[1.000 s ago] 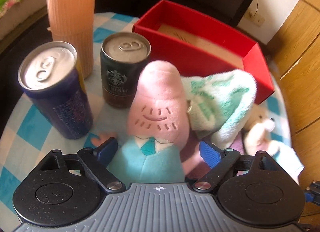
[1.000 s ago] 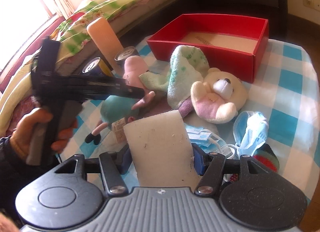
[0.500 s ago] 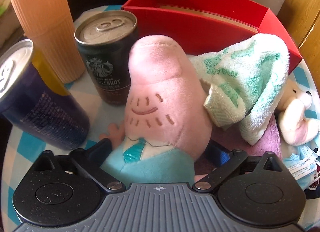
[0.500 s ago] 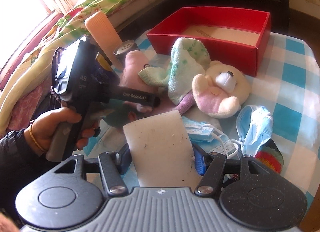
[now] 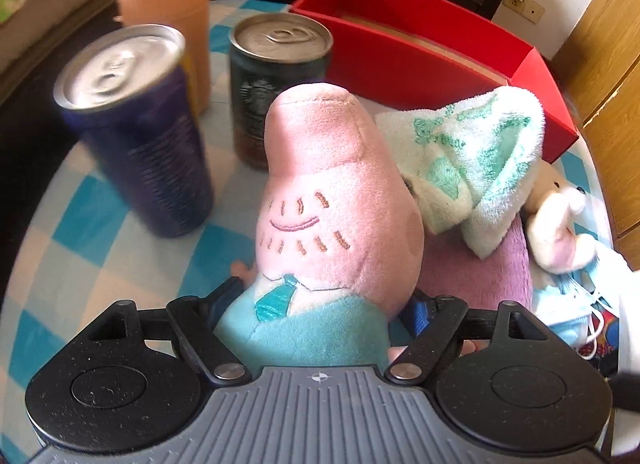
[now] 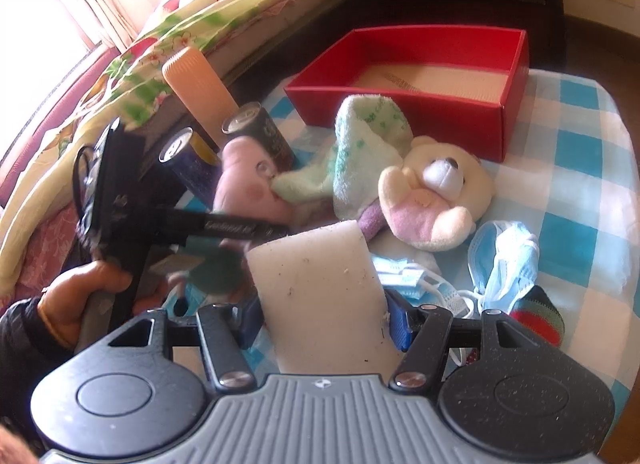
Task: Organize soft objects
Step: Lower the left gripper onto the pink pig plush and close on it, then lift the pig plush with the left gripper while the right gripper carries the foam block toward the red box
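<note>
Checkered tablecloth [image 6: 576, 112], red box [image 6: 508, 120] at the back edge. Left gripper [image 5: 320, 304] jaws have just been closing around the pink plush [image 5: 320, 192], which lies beside the cans; pad contact unclear. Right gripper [image 6: 320, 312] clamps a white foam block [image 6: 320, 288].

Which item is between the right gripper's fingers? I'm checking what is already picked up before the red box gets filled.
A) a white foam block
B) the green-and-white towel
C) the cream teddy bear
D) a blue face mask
A: the white foam block stands clamped in the right gripper.
</note>
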